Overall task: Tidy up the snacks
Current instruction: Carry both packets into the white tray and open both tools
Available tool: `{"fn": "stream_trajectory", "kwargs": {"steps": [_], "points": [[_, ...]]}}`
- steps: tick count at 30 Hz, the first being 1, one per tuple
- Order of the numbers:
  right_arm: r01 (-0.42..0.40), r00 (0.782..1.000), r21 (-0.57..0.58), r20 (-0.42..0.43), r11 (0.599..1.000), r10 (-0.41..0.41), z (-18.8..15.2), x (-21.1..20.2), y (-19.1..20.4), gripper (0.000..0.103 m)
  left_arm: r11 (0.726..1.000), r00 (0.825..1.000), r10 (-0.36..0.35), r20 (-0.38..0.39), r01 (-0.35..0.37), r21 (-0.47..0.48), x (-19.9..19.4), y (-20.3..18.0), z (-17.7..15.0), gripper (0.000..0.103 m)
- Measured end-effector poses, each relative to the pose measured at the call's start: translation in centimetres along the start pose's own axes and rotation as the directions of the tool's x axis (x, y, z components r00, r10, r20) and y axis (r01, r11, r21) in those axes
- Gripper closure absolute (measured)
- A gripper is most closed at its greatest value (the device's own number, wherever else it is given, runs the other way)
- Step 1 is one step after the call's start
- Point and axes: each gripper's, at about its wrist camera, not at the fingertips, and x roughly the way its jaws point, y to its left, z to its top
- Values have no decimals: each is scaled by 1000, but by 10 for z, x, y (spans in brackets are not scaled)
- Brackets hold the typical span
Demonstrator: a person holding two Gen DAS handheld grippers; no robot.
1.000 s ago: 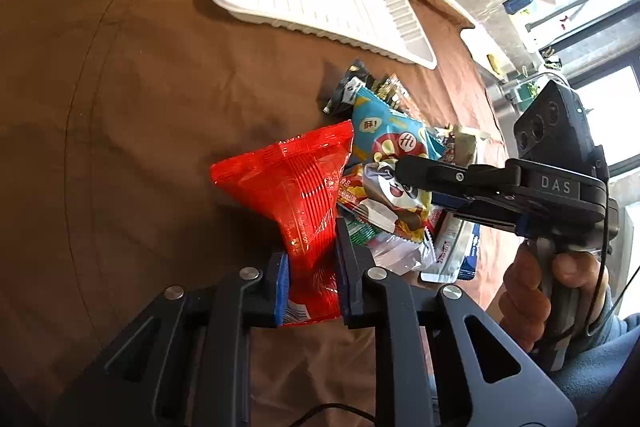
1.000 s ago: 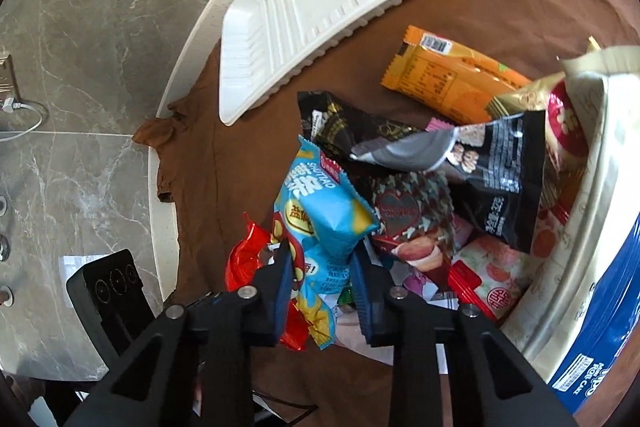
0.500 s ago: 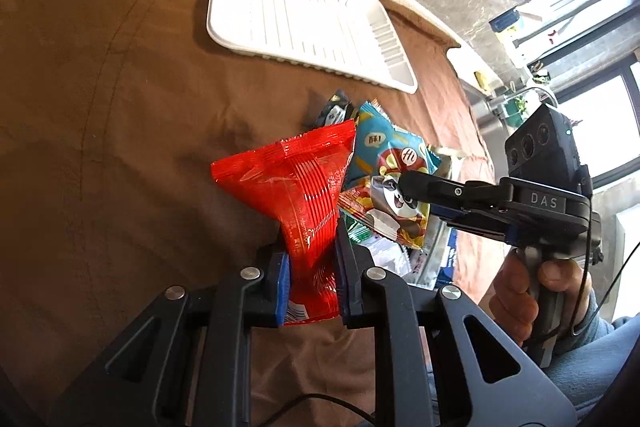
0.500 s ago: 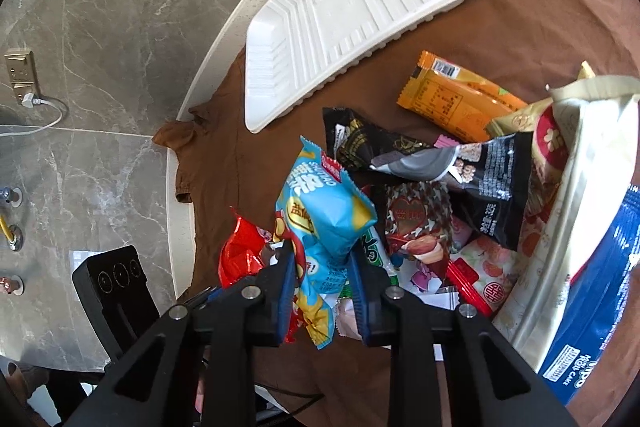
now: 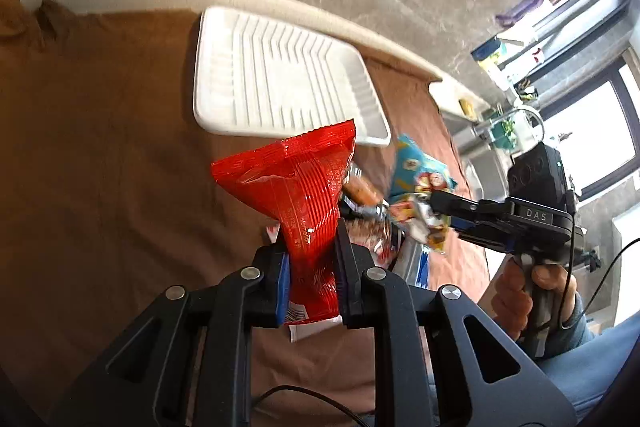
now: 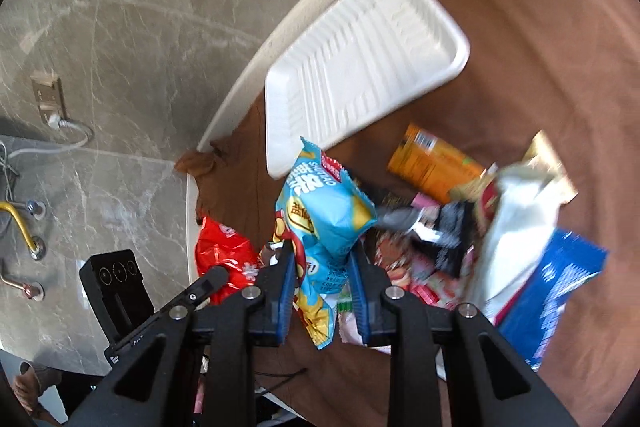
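two handheld grippers each lift a snack packet above a brown-clothed table (image 5: pixel 100 167), with the white ribbed tray (image 5: pixel 280 83) as the fixed point of the scene. the left gripper (image 5: pixel 310 267) is clamped on a red snack bag (image 5: pixel 296 195), pinching its lower part between blue-padded fingers (image 5: pixel 282 279) so that the upper end fans out just on the near side of the tray's near edge, overlapping that edge in the left wrist view. the right gripper (image 6: pixel 322 287) is clenched around a blue snack bag (image 6: pixel 324 219), whose top corner reaches up to the tray's near left corner in the right wrist view. to the right of the tray, on its near side, the remaining snacks lie heaped on the cloth: an orange packet (image 6: pixel 432 167) closest to the tray, a black packet (image 6: pixel 452 235), a pale cream bag (image 6: pixel 516 227) and a blue box-like pack (image 6: pixel 556 291) farthest from it. the tray sits close to the table's white curved rim (image 6: pixel 240 83), beyond which grey marble floor (image 6: pixel 120 27) shows. the pile is blurred in both views, and smaller wrappers in it cannot be made out.
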Motion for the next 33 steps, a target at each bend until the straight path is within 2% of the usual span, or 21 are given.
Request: {"fn": "stream_trajectory", "kwargs": {"steps": [6, 10, 14, 18, 23, 27, 33], "points": [[26, 993, -3, 119, 1000, -26, 26, -43, -20, 76, 999, 999, 30, 45, -32, 41, -21, -1, 44, 87], [40, 983, -34, 179, 999, -33, 60, -67, -23, 76, 993, 995, 68, 73, -75, 94, -25, -9, 84, 87], [31, 979, -83, 205, 996, -14, 94, -74, -12, 76, 989, 994, 87, 68, -94, 112, -7, -11, 124, 87], [20, 985, -128, 170, 992, 2, 125, -48, 2, 76, 986, 993, 112, 23, -114, 121, 37, -15, 152, 87], [54, 996, -145, 81, 988, -43, 148, 14, 2, 76, 982, 985, 155, -78, -145, 120, 98, -1, 163, 87], [85, 996, -152, 5, 985, -85, 159, 60, -3, 76, 981, 979, 175, -108, -163, 108, 124, 9, 174, 87], [122, 989, -143, -62, 982, -132, 166, 96, -14, 76, 974, 966, 212, -148, -196, 115, 151, 22, 187, 87]]}}
